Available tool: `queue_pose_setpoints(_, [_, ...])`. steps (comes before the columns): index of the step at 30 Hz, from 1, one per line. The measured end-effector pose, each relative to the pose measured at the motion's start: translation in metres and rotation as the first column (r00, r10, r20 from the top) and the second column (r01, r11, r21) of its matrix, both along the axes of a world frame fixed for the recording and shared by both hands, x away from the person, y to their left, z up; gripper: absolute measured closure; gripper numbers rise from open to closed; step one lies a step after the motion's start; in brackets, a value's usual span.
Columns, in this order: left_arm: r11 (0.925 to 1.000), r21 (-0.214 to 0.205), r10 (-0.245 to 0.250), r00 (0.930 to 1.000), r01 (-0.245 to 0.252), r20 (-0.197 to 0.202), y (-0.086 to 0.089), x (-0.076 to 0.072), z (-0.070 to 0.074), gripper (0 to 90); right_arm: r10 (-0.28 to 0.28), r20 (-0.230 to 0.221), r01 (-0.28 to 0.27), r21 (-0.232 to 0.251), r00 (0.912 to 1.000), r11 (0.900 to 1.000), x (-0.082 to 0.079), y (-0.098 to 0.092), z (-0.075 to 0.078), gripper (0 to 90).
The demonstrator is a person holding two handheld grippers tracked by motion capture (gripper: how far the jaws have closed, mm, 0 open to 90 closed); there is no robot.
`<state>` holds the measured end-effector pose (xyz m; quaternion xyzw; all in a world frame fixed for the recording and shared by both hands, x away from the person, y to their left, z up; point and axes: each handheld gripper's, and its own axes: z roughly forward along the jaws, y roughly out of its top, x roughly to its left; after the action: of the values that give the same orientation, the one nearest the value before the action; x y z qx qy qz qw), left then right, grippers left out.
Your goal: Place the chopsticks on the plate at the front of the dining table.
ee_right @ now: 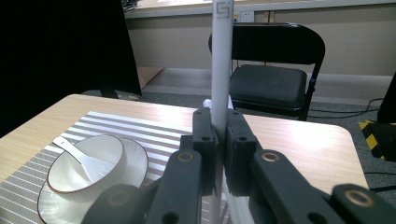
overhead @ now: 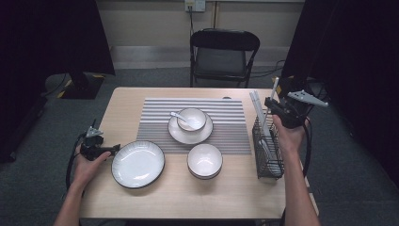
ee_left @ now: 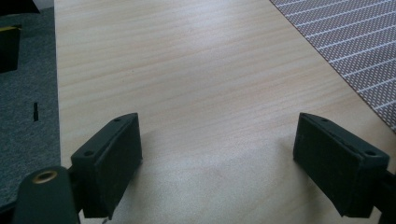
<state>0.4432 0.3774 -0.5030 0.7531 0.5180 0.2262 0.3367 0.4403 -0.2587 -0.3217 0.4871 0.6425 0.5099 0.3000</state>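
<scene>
My right gripper (overhead: 272, 104) is shut on a white chopstick (overhead: 274, 89) and holds it upright over the black wire basket (overhead: 269, 155) at the table's right edge. In the right gripper view the two jaws (ee_right: 220, 135) pinch the chopstick (ee_right: 222, 56), which rises past the top of the frame. My left gripper (overhead: 113, 149) rests low at the table's left edge, beside the large white plate (overhead: 138, 164). In the left gripper view, the left gripper (ee_left: 217, 158) has its jaws wide open over bare wood with nothing between them.
A striped placemat (overhead: 155, 122) carries a saucer (overhead: 190, 135) with a bowl (overhead: 192, 117) and a white spoon (ee_right: 77, 156). A small bowl (overhead: 204, 160) stands in front of it. More white chopsticks (overhead: 257, 106) lean in the basket. A folding chair (overhead: 221, 56) stands behind the table.
</scene>
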Motion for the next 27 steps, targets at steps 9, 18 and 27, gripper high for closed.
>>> queue_pose_setpoints(9, [1.0000, 0.000, 0.000, 1.0000, 0.000, 0.000, 0.000, 0.000, 0.000, 15.1, 0.001, 0.017, -0.001, -0.012, 0.9999, 0.9999, -0.002, 0.001, 0.008, 85.3])
queue_pose_setpoints(18, [1.0000, 0.000, 0.000, 1.0000, 0.000, 0.000, 0.000, 0.000, 0.000, 15.0, -0.001, 0.032, 0.002, -0.016, 0.9995, 0.9999, -0.004, 0.001, 0.017, 85.3])
queue_pose_setpoints(27, [1.0000, -0.001, 0.001, 1.0000, -0.001, 0.000, 0.000, 0.000, 0.000, 15.0, -0.006, 0.048, 0.008, -0.025, 0.9988, 0.9997, -0.006, 0.000, 0.025, 85.3])
